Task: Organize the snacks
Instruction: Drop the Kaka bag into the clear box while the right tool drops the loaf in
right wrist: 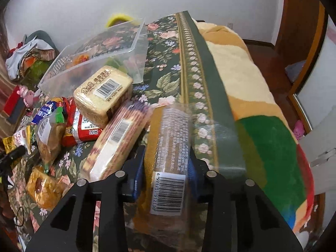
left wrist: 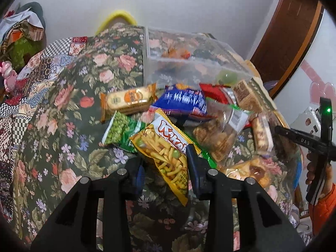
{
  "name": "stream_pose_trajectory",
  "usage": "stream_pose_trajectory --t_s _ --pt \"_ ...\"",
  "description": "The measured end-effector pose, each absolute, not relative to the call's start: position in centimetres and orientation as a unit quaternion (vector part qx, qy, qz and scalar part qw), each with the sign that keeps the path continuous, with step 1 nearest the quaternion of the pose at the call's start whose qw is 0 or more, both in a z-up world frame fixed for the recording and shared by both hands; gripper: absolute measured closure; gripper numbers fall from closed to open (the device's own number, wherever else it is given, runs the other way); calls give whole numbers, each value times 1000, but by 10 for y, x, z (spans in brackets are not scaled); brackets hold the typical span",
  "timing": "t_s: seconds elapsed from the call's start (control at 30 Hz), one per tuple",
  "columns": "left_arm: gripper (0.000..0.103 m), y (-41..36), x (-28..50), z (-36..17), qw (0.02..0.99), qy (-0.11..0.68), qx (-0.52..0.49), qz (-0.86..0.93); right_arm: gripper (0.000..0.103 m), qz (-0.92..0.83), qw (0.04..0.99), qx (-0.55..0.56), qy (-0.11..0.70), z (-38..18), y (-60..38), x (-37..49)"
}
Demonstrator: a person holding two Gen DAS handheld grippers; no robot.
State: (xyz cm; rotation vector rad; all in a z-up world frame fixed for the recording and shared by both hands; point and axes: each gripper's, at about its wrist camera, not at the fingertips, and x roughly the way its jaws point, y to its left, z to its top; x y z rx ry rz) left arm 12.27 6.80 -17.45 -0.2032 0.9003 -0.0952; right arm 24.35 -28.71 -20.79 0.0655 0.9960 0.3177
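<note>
On the floral bed (left wrist: 69,109), both tools grip snacks beside the clear bin (left wrist: 189,63).
Largest first: the rigid bin stands open behind a loose pile of crinkly packets. The right tool (right wrist: 166,174) is clenched on a long barcoded biscuit pack (right wrist: 170,147); the left tool (left wrist: 166,166) pinches a slick yellow chip bag (left wrist: 166,147). Best lift each clear of the pile, then lower flat into the bin, not dropped.

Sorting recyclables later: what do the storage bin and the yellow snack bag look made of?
Storage bin: clear, rigid plastic, seemingly; the floral cloth shows through its walls.
Yellow snack bag: thin glossy plastic film, likely; it crinkles, with a transparent window showing the sticks.
</note>
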Motion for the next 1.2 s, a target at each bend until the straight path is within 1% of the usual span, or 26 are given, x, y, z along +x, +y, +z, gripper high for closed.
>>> stream_pose_trajectory --t_s 0.2,0.43,0.83,1.2 --pt "67 68 122 -151 907 407 -93 -49 71 162 875 23 455 -193 -285 240" --pt "67 63 131 -127 920 379 -86 -52 71 189 889 26 417 -161 -270 242" --pt "67 57 175 -97 935 342 -78 -57 71 230 909 15 348 -111 -225 269" --pt "67 40 230 -90 936 340 -59 -71 71 242 914 0 326 -98 -193 309"
